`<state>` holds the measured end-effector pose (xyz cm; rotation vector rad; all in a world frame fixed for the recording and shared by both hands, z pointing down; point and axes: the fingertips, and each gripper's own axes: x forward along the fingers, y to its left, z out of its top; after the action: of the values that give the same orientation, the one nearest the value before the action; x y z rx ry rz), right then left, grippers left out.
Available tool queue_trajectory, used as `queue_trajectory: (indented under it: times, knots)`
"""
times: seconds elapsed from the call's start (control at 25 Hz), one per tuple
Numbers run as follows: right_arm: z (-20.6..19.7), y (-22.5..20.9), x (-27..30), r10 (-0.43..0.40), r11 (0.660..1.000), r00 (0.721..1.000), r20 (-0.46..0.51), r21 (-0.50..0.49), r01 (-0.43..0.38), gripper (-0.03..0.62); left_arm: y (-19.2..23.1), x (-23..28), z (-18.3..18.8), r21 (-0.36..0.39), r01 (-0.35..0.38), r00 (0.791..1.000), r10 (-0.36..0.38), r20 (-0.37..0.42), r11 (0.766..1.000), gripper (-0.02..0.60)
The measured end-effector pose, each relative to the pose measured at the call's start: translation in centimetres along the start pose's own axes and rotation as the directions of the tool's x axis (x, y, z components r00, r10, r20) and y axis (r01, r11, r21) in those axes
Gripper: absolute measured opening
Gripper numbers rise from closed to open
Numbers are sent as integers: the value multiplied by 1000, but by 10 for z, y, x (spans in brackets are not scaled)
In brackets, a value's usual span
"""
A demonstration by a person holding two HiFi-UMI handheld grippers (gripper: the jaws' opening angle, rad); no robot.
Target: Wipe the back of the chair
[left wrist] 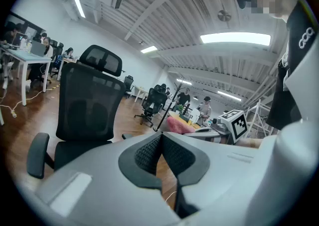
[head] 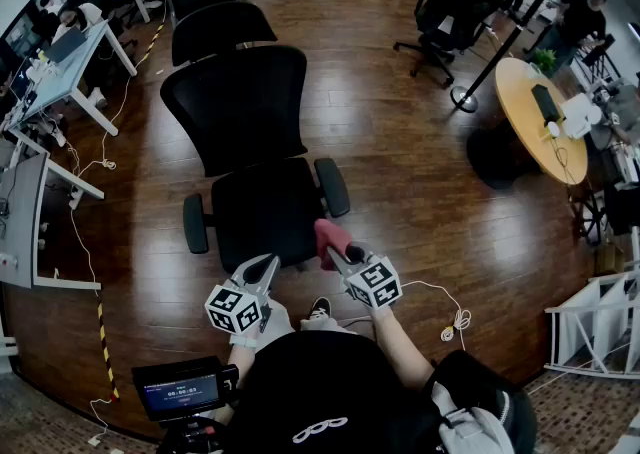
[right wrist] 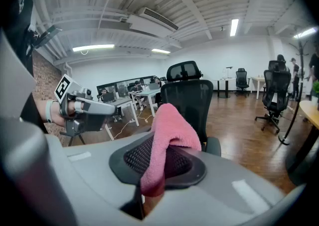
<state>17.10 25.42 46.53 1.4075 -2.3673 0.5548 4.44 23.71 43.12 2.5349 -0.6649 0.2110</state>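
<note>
My left gripper [left wrist: 160, 138] has its two jaws pressed together, and nothing is between them. I see the black chair [left wrist: 89, 103] off to the left, apart from the jaws. On the right, my right gripper [left wrist: 198, 130] holds a pink cloth [left wrist: 177, 124].

Chair [head: 250, 137] is straight ahead of you, seat nearest, backrest beyond it. A second chair [head: 215, 30] stands just behind that. Your left gripper [head: 262, 266] is over the seat's front edge, with the right gripper [head: 338, 254] beside it on the right. The cloth [head: 330, 236] is between the right jaws, by the seat's front right corner. Desks [head: 62, 64] are far left, the round table [head: 515, 102] far right, and the screen [head: 180, 390] low left by your arm.
</note>
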Motion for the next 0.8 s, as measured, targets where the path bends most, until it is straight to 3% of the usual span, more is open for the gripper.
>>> queue_trajectory:
  times: [0.16,0.36,0.8]
  knots:
    - [13,5,25,3,1000,1000,-4,-11,-3,43,26,-4,19,-41,16,999,-14,41,999,-9]
    - [39,14,63,-15,1000,1000,3,-24,15,43,65,-6,42,-5,37,999,-37,35,999,-8]
    - [84,39,132,-62,998,998,6,-27,62,43,138,-22,84,-9,91,995,-90,38,996,-9]
